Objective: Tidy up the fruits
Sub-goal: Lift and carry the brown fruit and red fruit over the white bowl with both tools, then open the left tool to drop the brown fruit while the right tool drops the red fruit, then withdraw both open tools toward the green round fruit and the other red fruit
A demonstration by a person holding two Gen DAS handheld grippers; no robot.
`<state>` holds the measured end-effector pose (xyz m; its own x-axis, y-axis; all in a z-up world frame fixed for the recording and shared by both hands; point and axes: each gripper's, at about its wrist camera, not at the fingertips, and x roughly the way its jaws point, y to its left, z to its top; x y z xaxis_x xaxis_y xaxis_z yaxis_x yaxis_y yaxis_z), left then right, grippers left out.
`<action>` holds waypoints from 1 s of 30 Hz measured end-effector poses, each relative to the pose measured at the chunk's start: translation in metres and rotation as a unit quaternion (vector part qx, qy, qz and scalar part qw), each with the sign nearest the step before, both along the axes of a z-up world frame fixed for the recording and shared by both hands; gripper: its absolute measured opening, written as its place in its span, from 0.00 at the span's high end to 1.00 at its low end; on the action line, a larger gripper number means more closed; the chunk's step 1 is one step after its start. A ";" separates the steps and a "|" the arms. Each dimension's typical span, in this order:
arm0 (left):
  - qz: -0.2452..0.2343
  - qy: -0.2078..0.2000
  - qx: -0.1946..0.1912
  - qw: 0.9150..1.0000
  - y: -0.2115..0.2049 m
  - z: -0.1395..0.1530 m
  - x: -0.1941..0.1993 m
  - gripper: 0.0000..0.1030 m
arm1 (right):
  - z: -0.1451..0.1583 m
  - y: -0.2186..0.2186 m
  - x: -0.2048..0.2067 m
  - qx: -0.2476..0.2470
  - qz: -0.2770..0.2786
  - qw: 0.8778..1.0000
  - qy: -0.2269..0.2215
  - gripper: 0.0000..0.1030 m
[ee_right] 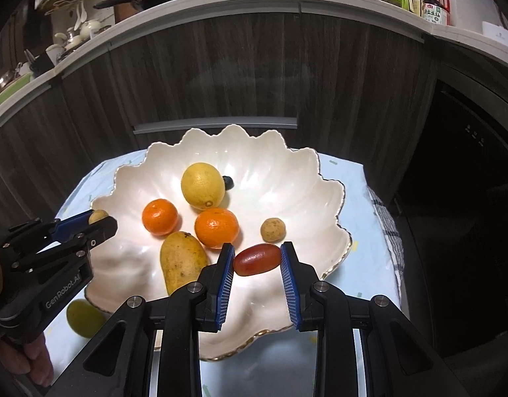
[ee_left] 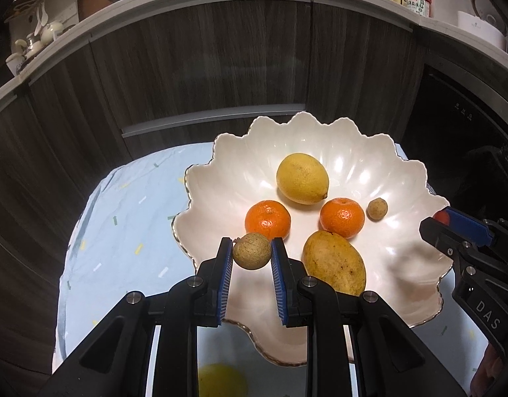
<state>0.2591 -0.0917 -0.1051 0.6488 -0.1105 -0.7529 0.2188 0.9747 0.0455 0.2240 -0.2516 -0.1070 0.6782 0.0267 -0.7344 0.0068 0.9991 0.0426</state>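
Note:
A white scalloped bowl [ee_left: 402,178] [ee_right: 287,182] holds a lemon [ee_left: 301,178] [ee_right: 202,185], two mandarins [ee_left: 267,218] [ee_left: 342,217], a mango [ee_left: 333,266] [ee_right: 182,261], a small brown longan [ee_left: 377,209] [ee_right: 272,230] and a dark blueberry [ee_right: 228,182]. My left gripper [ee_left: 252,253] is shut on a second brown longan [ee_left: 252,251] over the bowl's near-left part. My right gripper [ee_right: 257,259] is shut on a red oblong grape tomato [ee_right: 257,259] over the bowl's near-right part; it shows in the left wrist view [ee_left: 452,221].
The bowl stands on a light blue patterned cloth [ee_left: 121,231] on a small table. A yellow-green fruit [ee_right: 83,317] lies on the cloth near the bowl's front left. Dark wooden cabinets [ee_left: 204,66] stand behind, with a cluttered counter above.

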 end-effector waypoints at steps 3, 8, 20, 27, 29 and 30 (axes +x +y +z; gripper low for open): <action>0.002 -0.007 0.005 1.000 0.000 0.002 -0.002 0.52 | 0.001 0.000 -0.001 -0.003 -0.001 1.000 -0.002 0.70; 0.007 -0.014 0.010 1.000 0.003 0.005 -0.004 0.46 | 0.004 -0.001 -0.005 -0.011 -0.010 1.000 -0.016 0.44; 0.014 -0.027 0.014 0.999 0.011 0.021 -0.020 0.33 | 0.019 0.000 -0.020 -0.017 -0.024 0.999 -0.041 0.30; 0.001 -0.030 0.010 0.999 0.017 0.029 -0.037 0.32 | 0.027 0.007 -0.037 -0.014 -0.029 0.999 -0.044 0.30; -0.006 -0.036 0.013 0.999 0.018 0.032 -0.043 0.32 | 0.029 0.008 -0.042 -0.016 -0.030 0.998 -0.047 0.30; -0.008 -0.037 0.013 0.999 0.019 0.034 -0.045 0.31 | 0.031 0.010 -0.045 -0.016 -0.031 0.998 -0.048 0.30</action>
<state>0.2137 -0.0728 -0.0713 0.7012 -0.1011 -0.7058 0.2287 0.9695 0.0883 0.1787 -0.2417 -0.0762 0.7455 -0.0395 -0.6653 0.0657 0.9977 0.0144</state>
